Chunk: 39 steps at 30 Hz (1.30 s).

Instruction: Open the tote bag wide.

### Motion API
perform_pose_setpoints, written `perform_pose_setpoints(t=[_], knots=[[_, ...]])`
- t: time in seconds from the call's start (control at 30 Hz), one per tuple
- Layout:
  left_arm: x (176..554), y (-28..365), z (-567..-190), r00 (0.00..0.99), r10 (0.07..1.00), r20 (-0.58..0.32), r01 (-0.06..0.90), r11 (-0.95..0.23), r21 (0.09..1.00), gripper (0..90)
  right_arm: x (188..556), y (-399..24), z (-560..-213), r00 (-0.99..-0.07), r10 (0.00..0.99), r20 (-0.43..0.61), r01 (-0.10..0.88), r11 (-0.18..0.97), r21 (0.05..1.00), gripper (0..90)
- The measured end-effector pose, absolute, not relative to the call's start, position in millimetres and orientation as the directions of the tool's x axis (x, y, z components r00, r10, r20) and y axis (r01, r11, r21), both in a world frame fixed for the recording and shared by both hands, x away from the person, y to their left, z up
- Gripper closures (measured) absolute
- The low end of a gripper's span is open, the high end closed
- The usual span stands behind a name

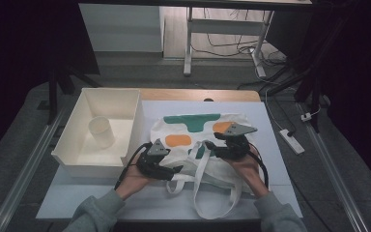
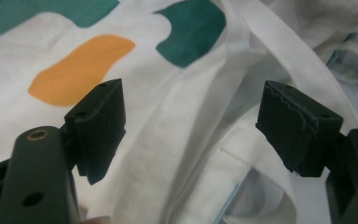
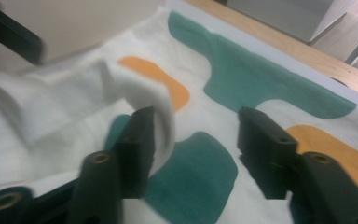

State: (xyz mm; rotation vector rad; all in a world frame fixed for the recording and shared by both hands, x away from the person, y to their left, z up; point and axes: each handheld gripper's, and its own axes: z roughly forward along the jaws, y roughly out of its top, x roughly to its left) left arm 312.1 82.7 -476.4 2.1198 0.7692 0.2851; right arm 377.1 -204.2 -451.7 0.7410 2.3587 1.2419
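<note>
At the far left of the bench stands a white tray with a white cup upright inside it; both are apart from the work. Just right of the tray lies the tote bag, flat on the bench, with green and orange shapes printed on it. Its mouth and its two long straps point toward the person, so the long axis of the bag runs from the person away to the far edge.

The left claw is at the near left corner of the bag. Its jaws are apart, and in the left gripper view a fold of cloth at the bag mouth lies between them, but the pads do not press it.

The right claw is over the middle of the bag, a little farther from the person. Its jaws are also apart, with a loop of white strap curling just beside one jaw and printed cloth below.

I judge that the left claw is nearer to the mouth edge, so it only needs to close there.
</note>
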Motion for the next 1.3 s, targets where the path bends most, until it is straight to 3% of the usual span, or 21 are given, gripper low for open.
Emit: perform_pose_setpoints(t=[0.27, 0.43, 0.57, 0.9, 1.2, 1.3], knots=[[325, 73, -469, 0.779, 0.623, -0.072, 0.428, -0.445, 0.787, 23.7, 330, -215, -440, -0.815, 0.573, -0.085, 0.264, 0.498, 0.826, 36.3], [323, 77, -468, 0.778, 0.624, -0.065, 0.426, -0.449, 0.785, 23.5, 310, -219, -443, -0.839, 0.543, -0.009, 0.299, 0.475, 0.828, 36.6], [318, 83, -468, 0.779, 0.624, -0.061, 0.42, -0.448, 0.789, 23.4, 289, -207, -453, -0.848, 0.531, -0.01, 0.299, 0.493, 0.817, 32.8], [318, 87, -469, 0.784, 0.618, -0.065, 0.417, -0.445, 0.792, 23.5, 249, -179, -479, -0.896, 0.443, -0.005, 0.282, 0.58, 0.764, 32.9], [318, 85, -469, 0.787, 0.614, -0.063, 0.416, -0.453, 0.789, 23.5, 233, -162, -503, -0.927, 0.375, 0.015, 0.281, 0.668, 0.689, 38.4], [318, 85, -470, 0.787, 0.613, -0.064, 0.417, -0.452, 0.789, 23.5, 230, -158, -508, -0.931, 0.365, -0.033, 0.251, 0.702, 0.667, 48.8]])
